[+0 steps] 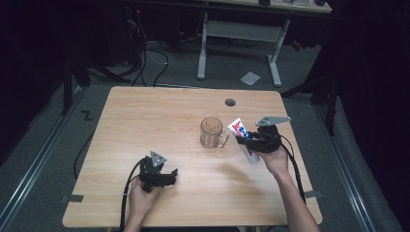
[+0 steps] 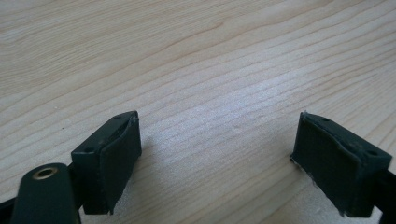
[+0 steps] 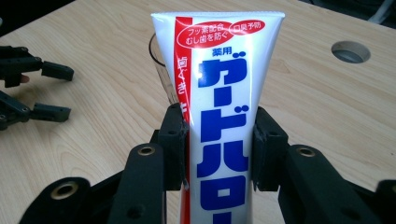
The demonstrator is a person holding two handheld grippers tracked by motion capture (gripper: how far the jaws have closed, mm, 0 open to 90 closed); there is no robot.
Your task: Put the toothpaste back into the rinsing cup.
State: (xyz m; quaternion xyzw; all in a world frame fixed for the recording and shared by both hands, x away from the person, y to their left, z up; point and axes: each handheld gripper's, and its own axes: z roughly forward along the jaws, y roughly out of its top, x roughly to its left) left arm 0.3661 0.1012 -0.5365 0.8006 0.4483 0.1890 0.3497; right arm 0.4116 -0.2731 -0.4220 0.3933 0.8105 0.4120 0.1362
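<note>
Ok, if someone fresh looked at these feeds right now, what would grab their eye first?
Most likely the white toothpaste tube with red and blue print, clamped between the right gripper's black jaws above the right side of the light wooden table. Next, the clear glass mug with a handle standing near the table's middle, just left of the tube. The left gripper sits open over bare wood at the near left.

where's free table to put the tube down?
Bare wood: the far-left stretch between the table edge and the glass mug, and the near strip between the left gripper and right gripper. Crowded: around the mug, where the toothpaste tube is held; the grommet hole sits behind.
</note>
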